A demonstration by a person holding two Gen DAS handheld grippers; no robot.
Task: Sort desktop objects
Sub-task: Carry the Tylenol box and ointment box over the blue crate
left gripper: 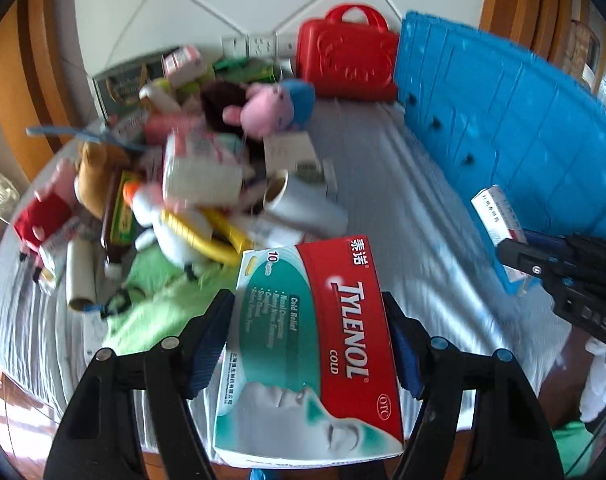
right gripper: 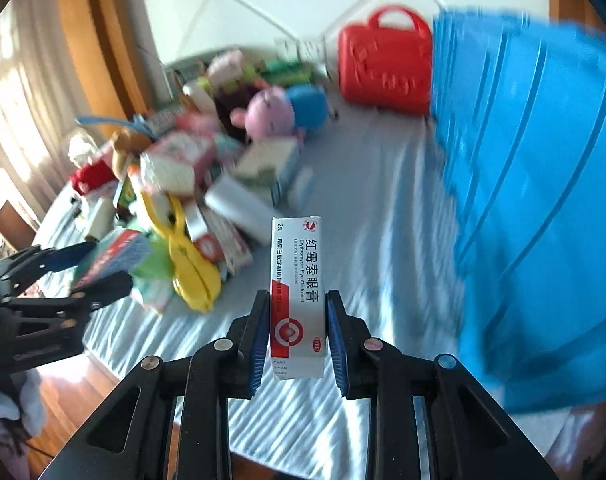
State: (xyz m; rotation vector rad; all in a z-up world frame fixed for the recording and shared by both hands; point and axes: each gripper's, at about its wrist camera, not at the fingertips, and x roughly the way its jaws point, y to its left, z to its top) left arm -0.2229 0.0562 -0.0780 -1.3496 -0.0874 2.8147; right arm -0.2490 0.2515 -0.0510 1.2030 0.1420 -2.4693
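Observation:
My left gripper (left gripper: 309, 304) is shut on a red, teal and white Tylenol Cold box (left gripper: 311, 352), held above the grey striped tablecloth (left gripper: 403, 216). My right gripper (right gripper: 298, 300) is shut on a slim white and red eye ointment box (right gripper: 298, 296), held upright above the cloth. The right gripper also shows at the right edge of the left wrist view (left gripper: 503, 240) with that box (left gripper: 499, 216), beside the blue crate (left gripper: 515, 136). The left gripper shows at the left of the right wrist view (right gripper: 103, 264), holding the Tylenol box (right gripper: 115, 256).
A pile of boxes, paper rolls, a yellow clip (right gripper: 191, 264) and plush toys, among them a pink pig (left gripper: 271, 108), fills the table's left half. A red case (left gripper: 347, 60) stands at the back. The blue crate (right gripper: 535, 184) stands at the right.

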